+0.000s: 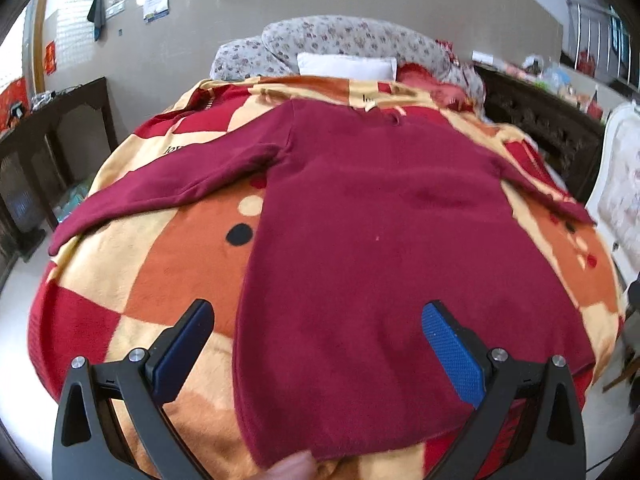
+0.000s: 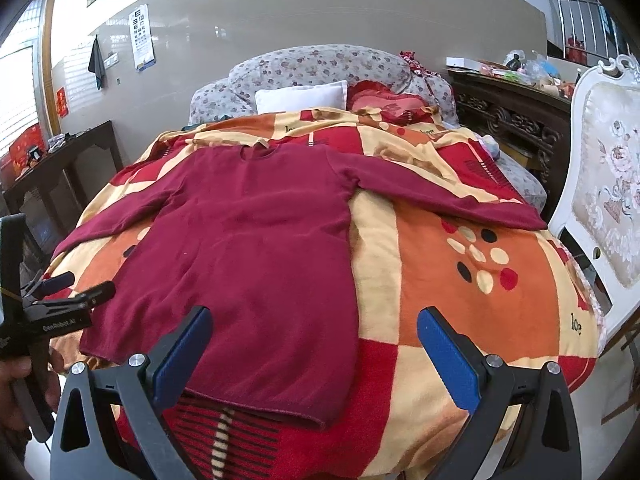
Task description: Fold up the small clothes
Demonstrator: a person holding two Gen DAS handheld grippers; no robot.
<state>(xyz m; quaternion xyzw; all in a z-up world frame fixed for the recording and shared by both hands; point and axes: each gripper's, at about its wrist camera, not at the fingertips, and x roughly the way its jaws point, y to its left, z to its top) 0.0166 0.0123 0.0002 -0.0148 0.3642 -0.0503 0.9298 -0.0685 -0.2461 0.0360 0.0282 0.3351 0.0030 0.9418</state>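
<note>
The left tool [image 1: 316, 344] and right tool [image 2: 314, 344] hang wide open, holding nothing, above the flat dark red long-sleeved sweater [image 2: 248, 248]; folding hasn't begun, so next pinch a sleeve

Sweater [image 2: 248, 248] spread flat on blanket [image 2: 440, 280], sleeves out to both sides, neck toward pillow [image 2: 300, 96] behind; chair [image 2: 600, 200] right of bed, table [image 2: 60, 160] left.

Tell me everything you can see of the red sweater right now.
The sweater is dark red, long-sleeved, of soft fuzzy knit, with a round neck at the far end. It lies flat and unfolded on the checked blanket, both sleeves spread outward, hem nearest the cameras. Both grippers' jaws are open; neither holds it.
</note>
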